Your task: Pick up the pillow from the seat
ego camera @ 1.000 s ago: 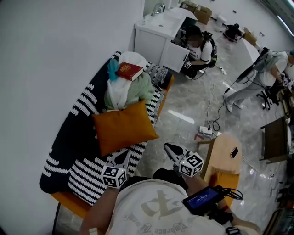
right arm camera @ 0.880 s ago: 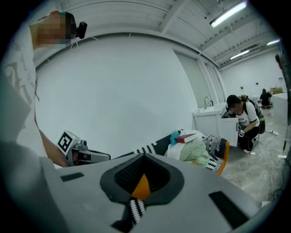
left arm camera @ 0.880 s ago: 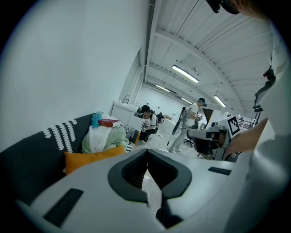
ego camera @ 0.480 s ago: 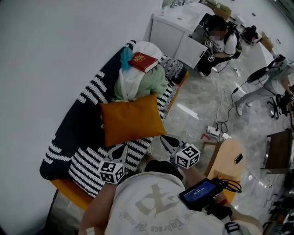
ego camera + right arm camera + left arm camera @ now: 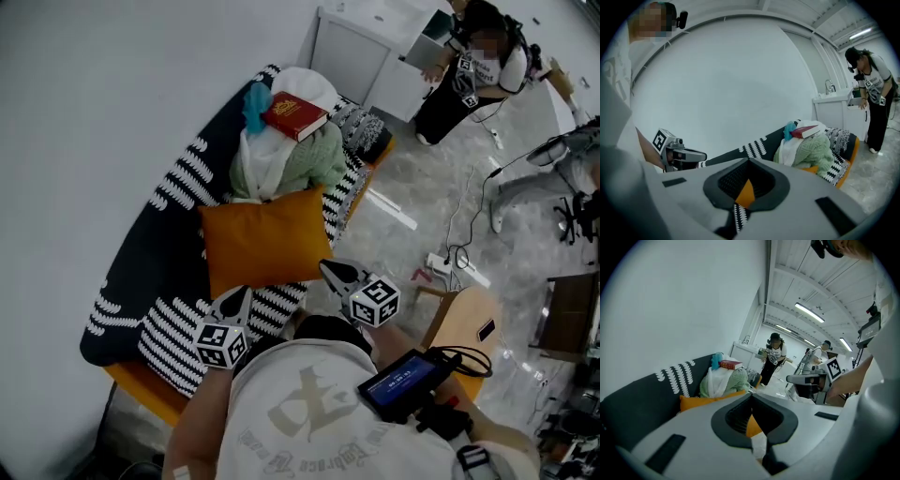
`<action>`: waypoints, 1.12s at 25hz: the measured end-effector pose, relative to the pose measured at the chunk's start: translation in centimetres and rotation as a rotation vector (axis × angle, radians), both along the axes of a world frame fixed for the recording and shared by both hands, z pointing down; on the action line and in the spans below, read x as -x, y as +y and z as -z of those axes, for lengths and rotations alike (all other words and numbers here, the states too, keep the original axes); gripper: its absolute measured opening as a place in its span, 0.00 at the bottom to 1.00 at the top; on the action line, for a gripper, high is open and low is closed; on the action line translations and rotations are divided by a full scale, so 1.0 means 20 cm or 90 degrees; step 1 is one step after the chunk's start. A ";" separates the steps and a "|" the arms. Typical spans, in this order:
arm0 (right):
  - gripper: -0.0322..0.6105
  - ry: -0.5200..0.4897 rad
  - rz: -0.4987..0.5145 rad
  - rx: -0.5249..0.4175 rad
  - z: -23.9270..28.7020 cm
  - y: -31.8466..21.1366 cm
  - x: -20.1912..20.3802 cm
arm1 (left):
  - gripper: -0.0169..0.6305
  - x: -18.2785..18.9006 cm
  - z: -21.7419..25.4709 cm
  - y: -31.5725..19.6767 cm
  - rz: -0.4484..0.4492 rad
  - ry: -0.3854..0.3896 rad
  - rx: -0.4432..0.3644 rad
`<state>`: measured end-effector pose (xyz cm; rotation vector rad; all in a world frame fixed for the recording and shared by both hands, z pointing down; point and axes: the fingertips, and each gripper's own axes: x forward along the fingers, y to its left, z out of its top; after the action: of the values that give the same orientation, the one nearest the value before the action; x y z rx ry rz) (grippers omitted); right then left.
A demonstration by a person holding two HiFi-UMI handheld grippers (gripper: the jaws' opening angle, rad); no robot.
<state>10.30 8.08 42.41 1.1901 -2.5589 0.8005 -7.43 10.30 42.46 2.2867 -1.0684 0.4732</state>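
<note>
1. The sofa [image 5: 155,262] runs from 7 o'clock to 1 o'clock across the left half of the head view. It has a black back with white stripes and a striped cover on the seat.
2. The left tool [image 5: 240,296] points toward 12 o'clock over the seat's front edge. Its jaws are clenched together with nothing between them, and the tips stop just short of the pillow's near left corner.
3. The orange pillow [image 5: 265,239] lies on the striped seat, at 12 o'clock of the left tool and 10 o'clock of the right one. Neither tool grips it.
4. A clothes heap [image 5: 300,164] of white and pale green sits at 12 o'clock of the pillow, against its far edge. A red book [image 5: 295,114] rests on top.
5. The right tool [image 5: 327,269] points toward 10 o'clock, its jaws likewise clenched and empty. The tips are at the pillow's near right corner; whether they touch it I cannot tell.
6. A white cabinet [image 5: 352,56] stands at 1 o'clock, beyond the sofa's far end.
7. A power strip [image 5: 450,264] lies on the floor at 3 o'clock of the right tool. A wooden stool [image 5: 464,314] stands at 4 o'clock.
8. A person [image 5: 473,66] bends beside the cabinet at 2 o'clock.
</note>
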 end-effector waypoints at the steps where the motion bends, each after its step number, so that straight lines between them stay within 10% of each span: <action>1: 0.07 0.002 0.002 0.010 -0.03 -0.03 -0.02 | 0.04 -0.02 -0.02 -0.03 0.001 -0.002 0.005; 28: 0.07 0.046 0.041 0.178 -0.70 -0.48 -0.08 | 0.04 0.07 -0.61 -0.44 0.024 -0.061 0.160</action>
<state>11.94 -1.45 56.50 1.0263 -2.3204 1.0386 -8.90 1.40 54.74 2.0378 -1.0336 0.6680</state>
